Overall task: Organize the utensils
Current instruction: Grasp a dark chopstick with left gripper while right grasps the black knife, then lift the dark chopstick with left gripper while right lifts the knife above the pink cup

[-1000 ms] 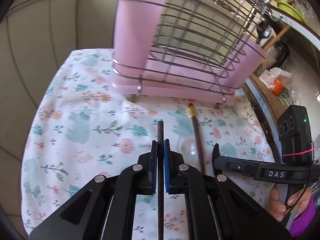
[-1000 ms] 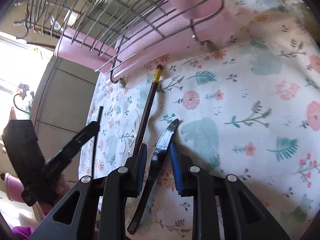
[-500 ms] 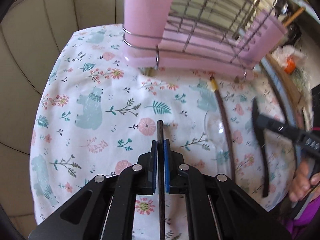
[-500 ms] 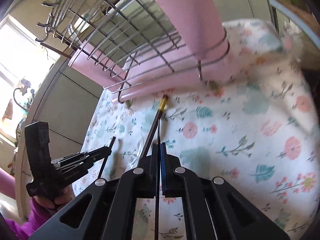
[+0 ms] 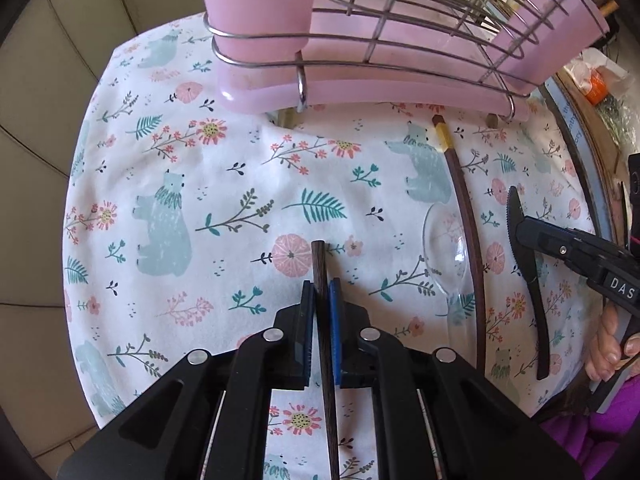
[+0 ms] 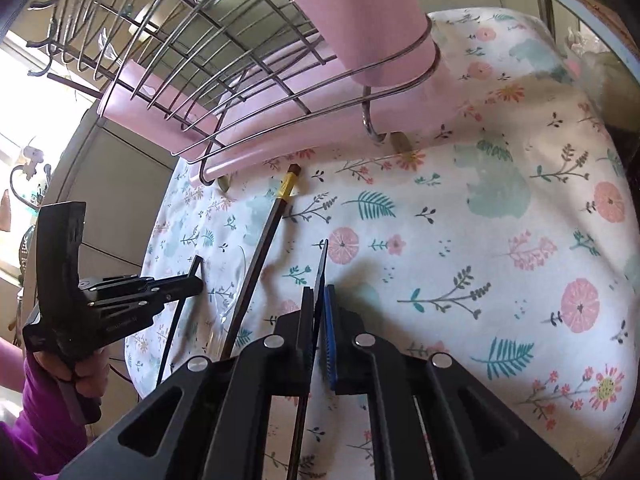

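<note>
On the left side of the left wrist view, the floral cloth (image 5: 180, 140) drops off at a curved edge against tiled wall. Bare cloth runs from that edge to centre, the widest clear area.

Centre: left gripper (image 5: 320, 286) is clamped on a dark chopstick (image 5: 319, 264). The tip pokes just past the pads over the cloth; I can't tell if it touches. The lower end is cut off by the frame.

Top: the pink rack (image 5: 360, 92) with its wire basket closes off the far side. Its upper part is cut off, contents not visible.

Right of centre: a clear spoon (image 5: 444, 248), hard to make out against the print, lies just beside a second chopstick (image 5: 464, 208). That chopstick's yellow-banded end is near the rack foot.

Far right: right gripper (image 6: 319, 294) grips a black serrated knife (image 5: 528, 280), near the cloth's right edge, so little room there. In its own view the blade sits edge-on between the pads, handle hidden under the tool. A hand (image 5: 612, 340) is partly cut off.

Versus a second ago: the knife lay on the cloth between open jaws. They closed on it and have just eased open a little, with the knife between them. The left view has tipped down, and the rack sits closer.
</note>
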